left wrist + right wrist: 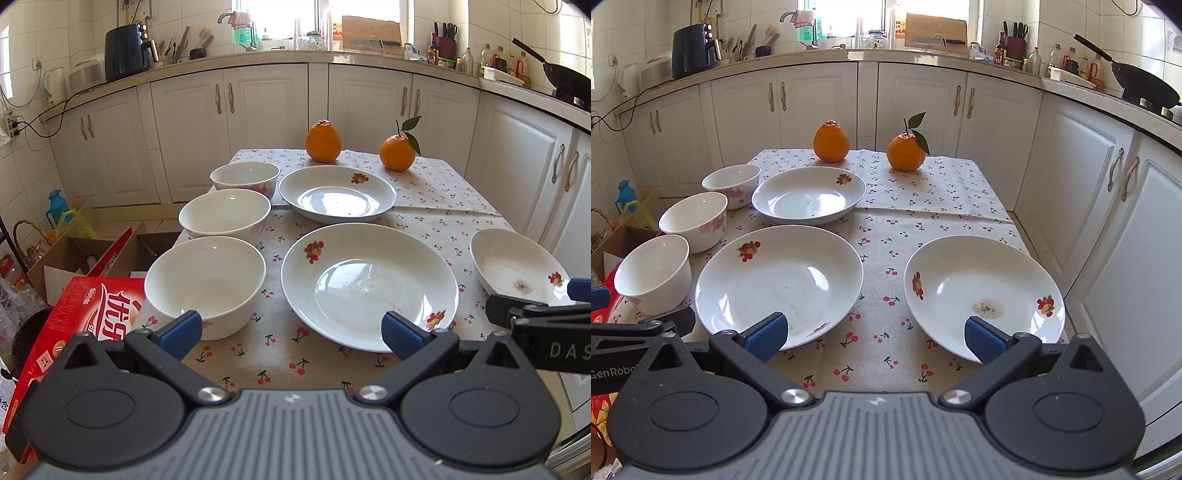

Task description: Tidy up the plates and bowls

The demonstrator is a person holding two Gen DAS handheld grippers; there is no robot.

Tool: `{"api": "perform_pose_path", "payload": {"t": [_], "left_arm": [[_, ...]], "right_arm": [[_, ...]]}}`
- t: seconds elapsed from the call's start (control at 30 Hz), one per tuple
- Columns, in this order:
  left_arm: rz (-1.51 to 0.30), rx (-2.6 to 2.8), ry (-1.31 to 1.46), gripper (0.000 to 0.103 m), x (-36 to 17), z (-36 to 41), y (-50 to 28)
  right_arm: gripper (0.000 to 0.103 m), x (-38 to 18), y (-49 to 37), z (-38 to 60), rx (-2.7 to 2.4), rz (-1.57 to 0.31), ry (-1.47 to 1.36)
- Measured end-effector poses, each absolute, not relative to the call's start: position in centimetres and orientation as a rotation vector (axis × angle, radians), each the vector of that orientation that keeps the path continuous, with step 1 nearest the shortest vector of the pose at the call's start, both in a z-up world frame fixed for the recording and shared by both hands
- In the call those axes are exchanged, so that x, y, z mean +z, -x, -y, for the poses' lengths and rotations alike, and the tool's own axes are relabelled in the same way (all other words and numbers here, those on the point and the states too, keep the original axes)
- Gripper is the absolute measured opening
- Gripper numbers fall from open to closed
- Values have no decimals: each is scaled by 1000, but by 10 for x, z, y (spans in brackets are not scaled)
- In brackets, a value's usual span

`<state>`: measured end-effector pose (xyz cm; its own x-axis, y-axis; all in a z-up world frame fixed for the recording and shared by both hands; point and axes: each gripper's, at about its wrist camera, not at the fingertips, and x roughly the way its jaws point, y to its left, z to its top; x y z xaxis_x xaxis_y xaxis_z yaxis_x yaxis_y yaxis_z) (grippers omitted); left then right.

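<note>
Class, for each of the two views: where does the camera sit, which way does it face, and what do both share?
Left wrist: on the left gripper, facing down-forward over bowls; its open fingers show.
Right wrist: on the right gripper, over plates; open fingers show.
Shared: table, two oranges.

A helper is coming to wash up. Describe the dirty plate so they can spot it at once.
Start at the cherry-print tablecloth with two oranges at its far end. Three plates lie there; take the right-hand plate, alone by the table's right edge. Only it has a brownish crusted stain in its well.
</note>
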<state>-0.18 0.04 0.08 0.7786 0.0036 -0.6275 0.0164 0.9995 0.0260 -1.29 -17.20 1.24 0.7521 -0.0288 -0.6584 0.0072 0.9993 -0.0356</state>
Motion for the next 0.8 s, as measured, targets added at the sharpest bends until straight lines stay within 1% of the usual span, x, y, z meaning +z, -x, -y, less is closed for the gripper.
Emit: {"api": "perform_pose_path", "payload": {"t": [0.8], "left_arm": [[-678,-4,-33,102,0,-1,2]], "right_arm": [[103,13,15,171,-13,-709,35]]}}
